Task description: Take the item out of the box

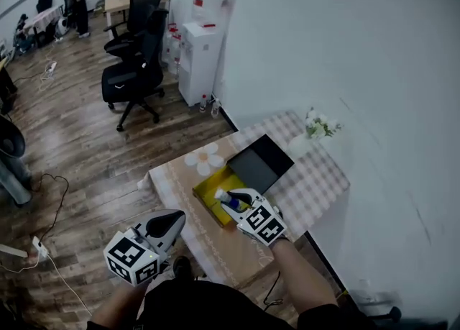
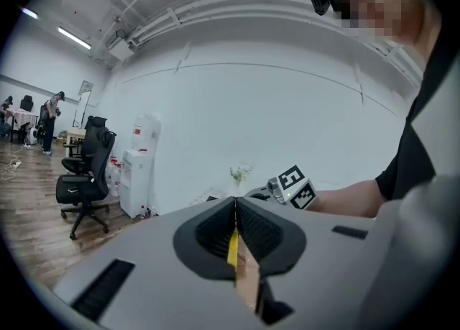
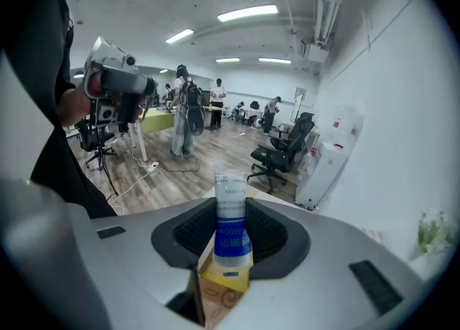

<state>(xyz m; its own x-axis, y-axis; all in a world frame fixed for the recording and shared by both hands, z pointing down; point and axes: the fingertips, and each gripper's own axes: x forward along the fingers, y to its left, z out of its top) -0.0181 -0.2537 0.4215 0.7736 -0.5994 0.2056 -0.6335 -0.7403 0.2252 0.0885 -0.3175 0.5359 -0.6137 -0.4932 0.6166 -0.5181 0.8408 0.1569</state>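
Note:
An open yellow box (image 1: 208, 193) lies on the table, its dark lid (image 1: 260, 162) folded back. My right gripper (image 1: 231, 200) hovers over the box, shut on a white tube with a blue band (image 1: 228, 199). In the right gripper view that tube (image 3: 231, 224) stands up between the closed jaws, with the yellow box (image 3: 224, 277) just beneath. My left gripper (image 1: 167, 226) hangs off the table's near left corner, shut with nothing in it; in the left gripper view its jaws meet at the left gripper (image 2: 235, 229) centre line.
The table (image 1: 313, 182) wears a checked cloth with a flower print (image 1: 204, 158). A small vase of flowers (image 1: 316, 127) stands at its far corner by the white wall. Office chairs (image 1: 133, 80) and a water dispenser (image 1: 199, 59) stand on the wooden floor beyond.

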